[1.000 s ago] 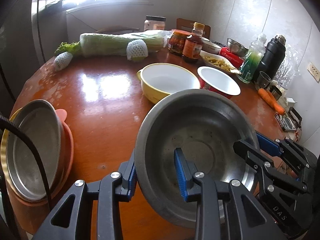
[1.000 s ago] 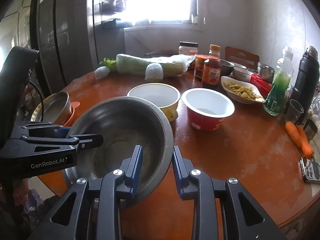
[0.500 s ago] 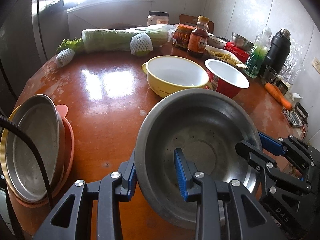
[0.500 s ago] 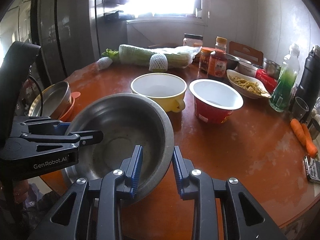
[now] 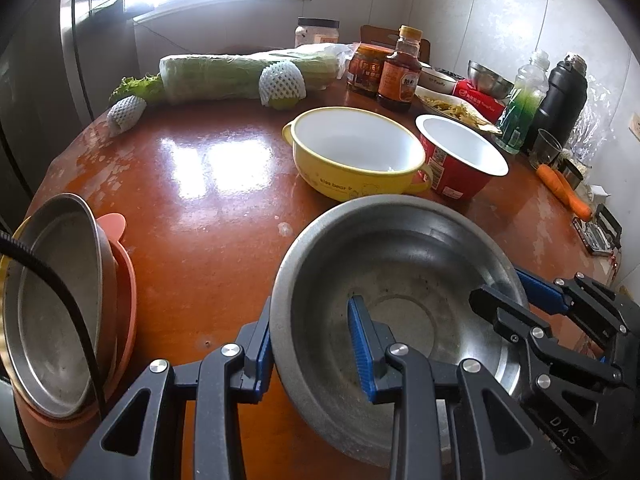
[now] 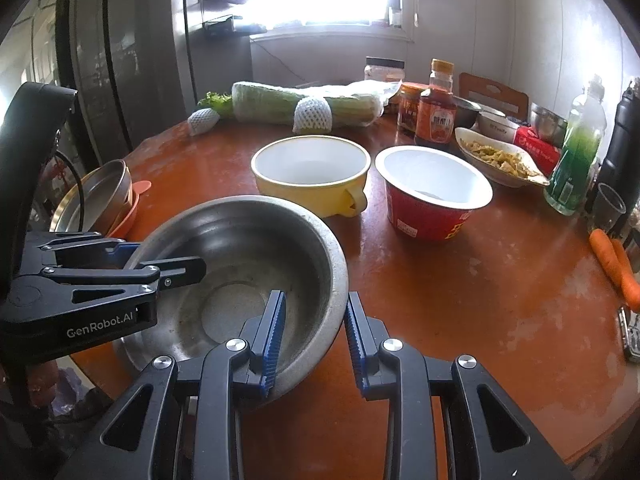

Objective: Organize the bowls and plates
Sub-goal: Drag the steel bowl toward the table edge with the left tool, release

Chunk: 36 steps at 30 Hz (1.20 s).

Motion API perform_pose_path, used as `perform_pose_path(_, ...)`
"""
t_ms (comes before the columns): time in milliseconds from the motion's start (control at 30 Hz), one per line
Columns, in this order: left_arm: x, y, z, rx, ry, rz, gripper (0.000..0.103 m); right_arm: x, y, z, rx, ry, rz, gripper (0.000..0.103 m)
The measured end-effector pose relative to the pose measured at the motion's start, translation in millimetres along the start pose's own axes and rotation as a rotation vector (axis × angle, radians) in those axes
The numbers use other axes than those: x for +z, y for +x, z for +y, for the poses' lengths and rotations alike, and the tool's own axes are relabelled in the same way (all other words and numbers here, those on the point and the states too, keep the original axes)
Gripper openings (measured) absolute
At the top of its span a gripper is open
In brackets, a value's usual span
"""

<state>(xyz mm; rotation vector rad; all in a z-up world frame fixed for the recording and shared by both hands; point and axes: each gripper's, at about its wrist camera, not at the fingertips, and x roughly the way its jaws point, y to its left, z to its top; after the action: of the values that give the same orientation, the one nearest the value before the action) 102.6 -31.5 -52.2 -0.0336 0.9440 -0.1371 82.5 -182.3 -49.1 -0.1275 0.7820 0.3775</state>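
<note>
Here, my left gripper and my right gripper each pinch opposite rim sections of the steel bowl, one finger inside and one outside, holding it over the near table edge, just before the yellow bowl and red bowl.

**My table, crowded from edge to edge**

I am looking over a glossy orange-brown table. A yellow bowl is sitting mid-table with a red bowl just beside it. A wrapped cabbage is lying along the far side, near the sauce bottle. Carrots are lying near the right edge. Stacked plates are resting at the left rim.
</note>
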Motion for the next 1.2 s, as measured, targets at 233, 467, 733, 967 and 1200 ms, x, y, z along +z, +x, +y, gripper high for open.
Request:
perform_pose_path(233,2,1,0,0.002,0.001,-0.012,0.034,0,4,-2,0.011,0.011,0.000,0.032)
perform_pose_path(467,2,1,1,-0.003,-0.005,-0.015,0.036,0,4,-3,0.020,0.018,-0.003,0.032)
perform_pose_path(733,2,1,1,-0.003,-0.010,-0.017,0.036,0,4,-4,0.029,0.026,-0.003,0.033)
perform_pose_path(967,3,-4,1,-0.006,-0.020,-0.035,0.039,0,2,-4,0.043,0.038,-0.003,0.038)
perform_pose_path(1200,4,-10,4,-0.006,-0.037,-0.056,0.046,1,-4,-7,0.036,0.053,-0.019,0.039)
